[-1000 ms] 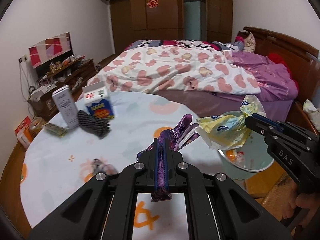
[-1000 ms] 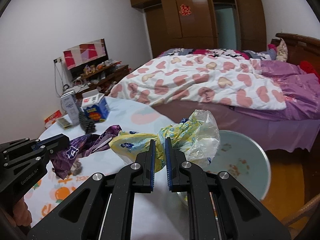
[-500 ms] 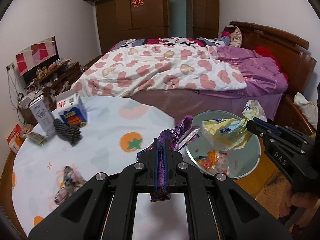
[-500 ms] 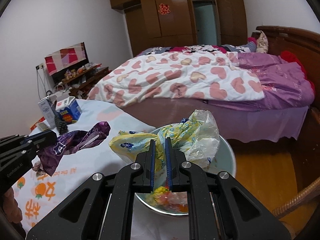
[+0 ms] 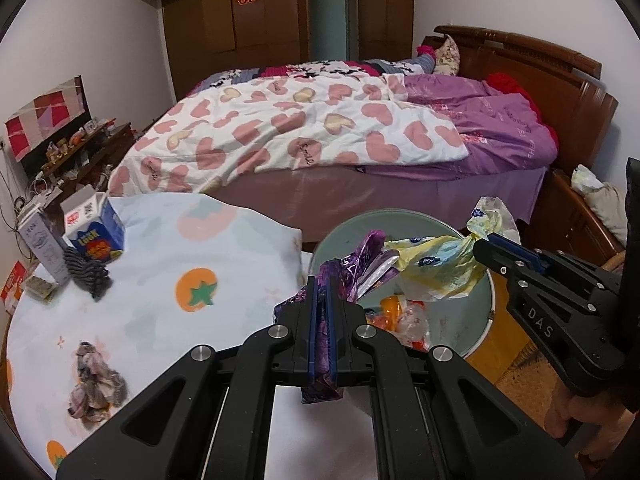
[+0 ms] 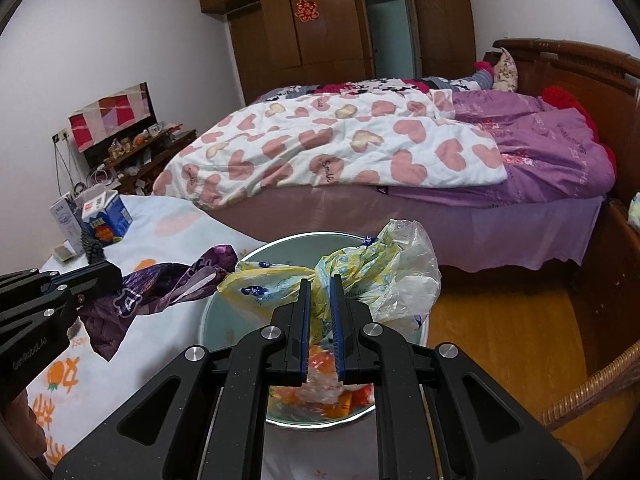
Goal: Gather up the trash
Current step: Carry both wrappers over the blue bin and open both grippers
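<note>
— Purple foil: by what is the purple wrapper (image 5: pixel 362 268) held?
— It is pinched between the closed fingers of the left gripper (image 5: pixel 320 280), past the bench (image 5: pixel 168 280) edge, over the bin (image 5: pixel 486 308).
— And the yellow plastic bag (image 6: pixel 360 276)?
— It is clamped by the right gripper (image 6: pixel 320 280), its fingers narrow, with the bin directly beneath them.

Both cameras sit low on the grippers and look forward and down, very close to their own black fingers. The left view looks from over the table (image 5: pixel 168 248) toward the bin (image 5: pixel 404 220) at its right. The right view hangs nearer, above the bin (image 6: pixel 224 320). Both share the bin, the table and the far bed (image 5: pixel 320 128).
</note>
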